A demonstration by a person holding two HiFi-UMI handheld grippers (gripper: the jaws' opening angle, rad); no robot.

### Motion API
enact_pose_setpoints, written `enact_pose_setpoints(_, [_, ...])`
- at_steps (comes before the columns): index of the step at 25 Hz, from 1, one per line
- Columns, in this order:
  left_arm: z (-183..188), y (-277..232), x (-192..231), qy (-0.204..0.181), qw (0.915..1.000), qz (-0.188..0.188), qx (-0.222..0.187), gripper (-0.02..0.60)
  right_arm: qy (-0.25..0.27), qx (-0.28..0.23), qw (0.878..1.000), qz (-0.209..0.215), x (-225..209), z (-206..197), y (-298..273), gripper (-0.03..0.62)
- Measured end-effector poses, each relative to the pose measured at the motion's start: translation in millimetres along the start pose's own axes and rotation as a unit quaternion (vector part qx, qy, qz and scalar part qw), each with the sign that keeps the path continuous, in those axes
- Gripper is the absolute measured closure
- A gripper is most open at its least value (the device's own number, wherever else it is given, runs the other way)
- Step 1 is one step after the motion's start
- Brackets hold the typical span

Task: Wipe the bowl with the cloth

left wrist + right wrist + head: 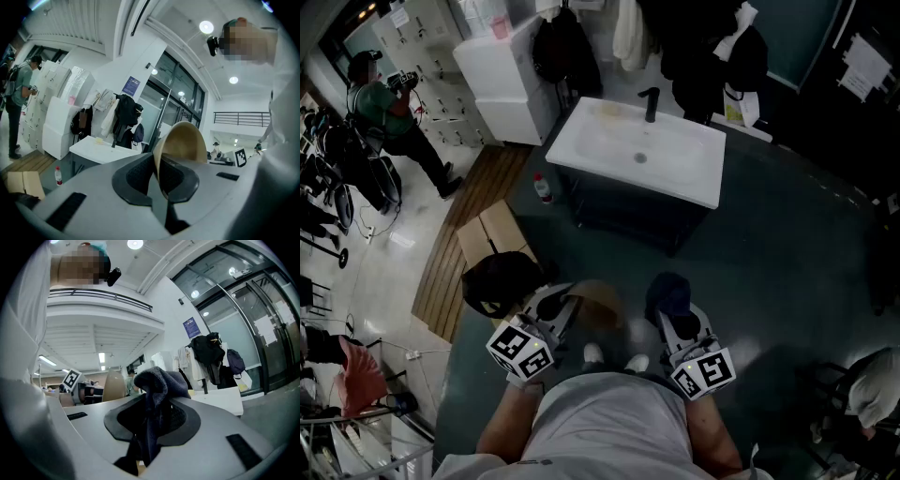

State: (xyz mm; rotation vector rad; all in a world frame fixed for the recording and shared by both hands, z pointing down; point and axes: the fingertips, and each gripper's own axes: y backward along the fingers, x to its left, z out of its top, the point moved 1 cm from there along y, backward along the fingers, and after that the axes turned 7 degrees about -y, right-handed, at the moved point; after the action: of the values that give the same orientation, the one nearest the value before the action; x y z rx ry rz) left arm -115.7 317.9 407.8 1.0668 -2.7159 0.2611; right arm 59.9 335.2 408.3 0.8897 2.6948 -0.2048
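Note:
A tan bowl (183,143) is clamped by its rim in my left gripper (157,176), which is shut on it. In the head view the bowl (598,302) sits just ahead of my left gripper (553,314), low and close to my body. My right gripper (150,425) is shut on a dark blue cloth (159,385) that bunches above the jaws. The cloth (670,292) is a dark lump ahead of my right gripper (680,323), a short gap to the right of the bowl. The bowl (112,385) also shows in the right gripper view.
A white sink (637,150) with a black tap (651,103) stands ahead on a dark cabinet. A white cabinet (502,84) is at the back left, with cardboard (492,234), a black bag (499,281) and a small bottle (543,189) on the floor. A person (394,117) stands far left.

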Motion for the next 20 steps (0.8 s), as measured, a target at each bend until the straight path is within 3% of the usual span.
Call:
enact_pose_setpoints(6, [-2.7,9.7,4.2,-0.003,0.9999,-0.004,0.011,0.561,0.001,0.006,1.000,0.000,17.7,-9.5,-6.2,0.511])
enact_pose_setpoints(11, [-6.0,18.6,26.8,0.029,0.9995,0.004,0.011,0.561,0.000,0.009,1.000,-0.008,25.7,-12.8,-19.7,0.511])
enact_pose_setpoints(20, [-19.9,32.5,64.5,0.049,0.9985,-0.008,0.023,0.561,-0.031,-0.001,0.997,-0.069,17.2,-25.7,-29.1,0.511])
